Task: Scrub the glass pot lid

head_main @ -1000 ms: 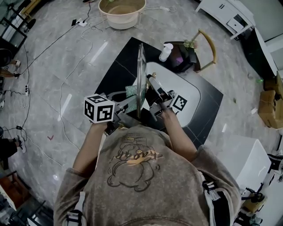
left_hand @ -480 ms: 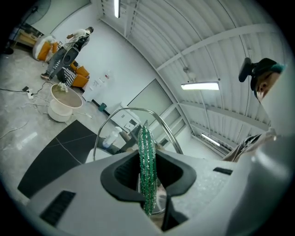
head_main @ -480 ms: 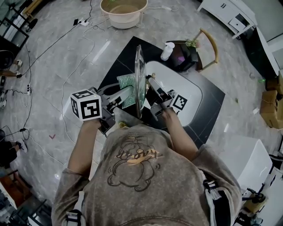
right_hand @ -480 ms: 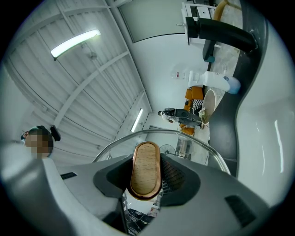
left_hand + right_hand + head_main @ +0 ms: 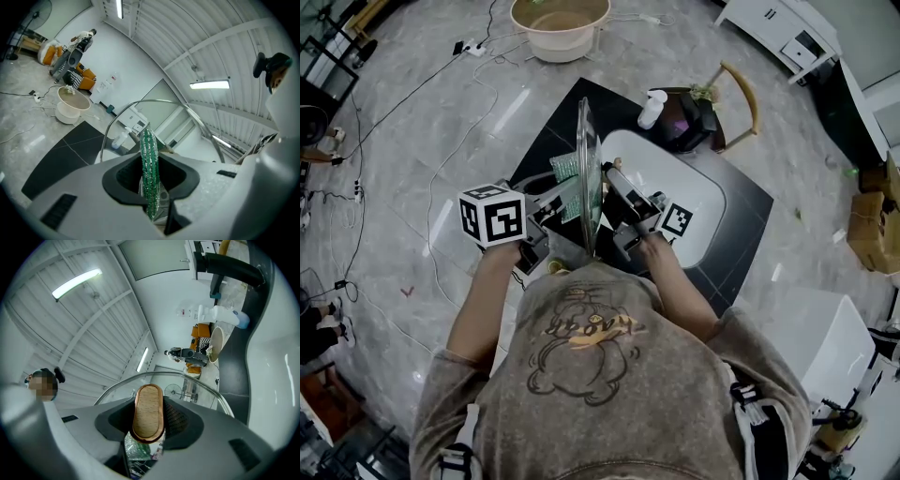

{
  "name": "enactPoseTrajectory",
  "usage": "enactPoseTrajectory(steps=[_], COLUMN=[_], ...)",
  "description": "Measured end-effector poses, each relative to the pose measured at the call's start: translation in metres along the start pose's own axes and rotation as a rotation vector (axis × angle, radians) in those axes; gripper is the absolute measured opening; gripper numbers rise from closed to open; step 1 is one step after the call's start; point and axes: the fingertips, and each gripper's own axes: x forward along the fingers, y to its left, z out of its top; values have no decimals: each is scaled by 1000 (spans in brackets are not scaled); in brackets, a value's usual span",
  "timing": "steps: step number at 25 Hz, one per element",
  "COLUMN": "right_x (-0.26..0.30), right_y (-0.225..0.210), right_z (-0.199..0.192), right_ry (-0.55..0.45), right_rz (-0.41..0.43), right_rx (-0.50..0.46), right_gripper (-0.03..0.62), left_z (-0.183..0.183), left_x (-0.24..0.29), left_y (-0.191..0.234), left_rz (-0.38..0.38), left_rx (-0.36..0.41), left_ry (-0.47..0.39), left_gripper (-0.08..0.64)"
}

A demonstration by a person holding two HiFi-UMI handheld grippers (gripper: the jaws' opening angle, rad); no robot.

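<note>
The left gripper [image 5: 565, 195] had its fingers closed tight on a green scrub pad [image 5: 150, 168]. The pad looked flat against one side of the glass pot lid [image 5: 586, 131]. The right gripper [image 5: 612, 184] had its fingers shut on the lid's wooden knob [image 5: 147, 411] and held the lid up on its edge over the white sink [image 5: 698, 192]. Only that small knob was held, so I thought a hard push from the pad could twist it loose. Then the lid might drop and crack in the sink or on the black bench [image 5: 546, 141]. A wild swing could also knock over the soap bottle [image 5: 652, 110] farther back.
</note>
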Motion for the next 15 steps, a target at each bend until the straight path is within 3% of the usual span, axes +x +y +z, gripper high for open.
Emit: enactPoseTrajectory(steps=[8,15], right_x=[4,4], right_y=[8,13], right_z=[-6,-15], right_ry=[13,28], right_rz=[10,14], right_rx=[-6,-14], right_gripper=[183,183], left_z=[-15,-38], left_x=[17,31], left_y=[34,75], left_rz=[109,177], left_rx=[19,-54], left_ry=[21,8], left_gripper=[86,86])
